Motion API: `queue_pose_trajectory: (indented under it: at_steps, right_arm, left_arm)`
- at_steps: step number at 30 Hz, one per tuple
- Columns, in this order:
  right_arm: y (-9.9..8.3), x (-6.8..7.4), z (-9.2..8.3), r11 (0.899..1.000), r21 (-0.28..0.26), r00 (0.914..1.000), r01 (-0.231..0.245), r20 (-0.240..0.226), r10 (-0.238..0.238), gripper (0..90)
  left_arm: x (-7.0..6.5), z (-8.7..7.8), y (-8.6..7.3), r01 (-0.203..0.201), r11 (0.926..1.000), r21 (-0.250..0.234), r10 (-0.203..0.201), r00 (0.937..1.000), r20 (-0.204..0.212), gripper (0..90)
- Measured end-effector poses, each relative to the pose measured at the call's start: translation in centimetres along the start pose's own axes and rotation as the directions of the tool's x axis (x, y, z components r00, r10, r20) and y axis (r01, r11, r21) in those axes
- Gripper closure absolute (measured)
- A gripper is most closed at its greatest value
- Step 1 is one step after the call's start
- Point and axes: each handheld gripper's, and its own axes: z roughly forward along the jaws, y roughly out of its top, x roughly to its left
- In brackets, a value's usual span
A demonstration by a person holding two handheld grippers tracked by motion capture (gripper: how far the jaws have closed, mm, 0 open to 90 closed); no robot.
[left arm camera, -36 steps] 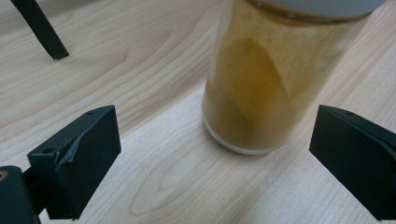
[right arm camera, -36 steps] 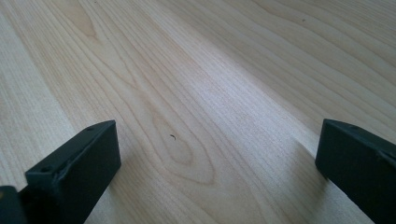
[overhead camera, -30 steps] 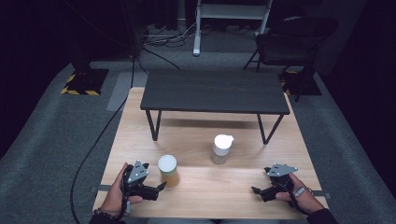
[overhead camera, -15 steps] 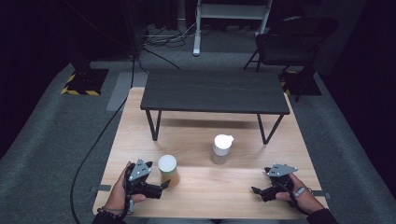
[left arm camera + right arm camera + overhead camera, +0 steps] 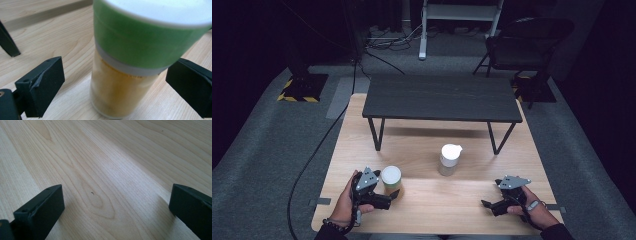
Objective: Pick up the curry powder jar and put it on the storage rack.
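The left gripper (image 5: 394, 196) has its jaws spread wide on either side of the green-lidded jar (image 5: 391, 181), touching neither wall as far as we can see. We count two grippers, two containers and two tables: the jar, a white-capped bottle (image 5: 448, 159), the light wooden table (image 5: 437, 210) they stand on, and a low dark bench table (image 5: 439, 97) set on its far half. The jar stands upright in front of the bench's left legs; the bottle is to the jar's right, well apart.

The left gripper view adds what we cannot read from above: the jar (image 5: 130, 75) holds yellow-orange contents under a green band and a pale top. The right gripper view gives bare wood grain (image 5: 105, 170) between separated jaws.

The right gripper (image 5: 486, 204) lies low on the wood, far right of the jar, released and holding nothing. Both hands wrap the gripper handles with forearms entering from the near edge; the left hand (image 5: 346, 202) wears a bead bracelet.
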Motion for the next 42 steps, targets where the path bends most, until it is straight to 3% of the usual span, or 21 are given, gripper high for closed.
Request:
queue_pose_trajectory:
  at_steps: [11,19,26,27,28,31,42]
  right_arm:
    - [0.0,0.0,0.0,1.000,0.000,1.0000,0.000,0.000,0.000,0.0]
    - [0.0,0.0,0.0,1.000,0.000,1.0000,0.001,0.000,-0.001,0.0]
    - [0.0,0.0,0.0,1.000,0.000,1.0000,0.000,0.000,0.000,0.0]
    - [0.0,0.0,0.0,1.000,0.000,1.0000,0.001,0.000,-0.001,0.0]
    - [0.0,0.0,0.0,1.000,0.000,1.0000,0.001,0.000,-0.001,0.0]
    - [0.0,0.0,0.0,1.000,0.000,1.0000,0.001,0.000,-0.001,0.0]
    - [0.0,0.0,0.0,1.000,0.000,1.0000,0.001,0.000,-0.001,0.0]
  left_arm:
    - [0.2,0.7,-0.1,0.045,0.9988,-0.018,-0.044,0.9988,0.021,2.8]
    - [0.0,1.1,-0.1,0.056,0.9977,-0.039,-0.055,0.9982,0.026,4.8]
    - [-0.3,1.3,-0.5,0.059,0.9948,-0.084,-0.057,0.9982,0.020,14.8]
    - [-0.5,1.4,-0.6,0.056,0.9945,-0.089,-0.055,0.9984,0.012,17.3]
    - [-0.2,1.4,-0.7,0.063,0.9932,-0.098,-0.060,0.9976,0.033,23.6]
    - [-0.5,1.5,-0.5,0.044,0.9945,-0.095,-0.042,0.9988,0.025,29.6]
    - [-1.3,1.2,-0.4,0.039,0.9932,-0.109,-0.042,0.9988,-0.023,33.6]
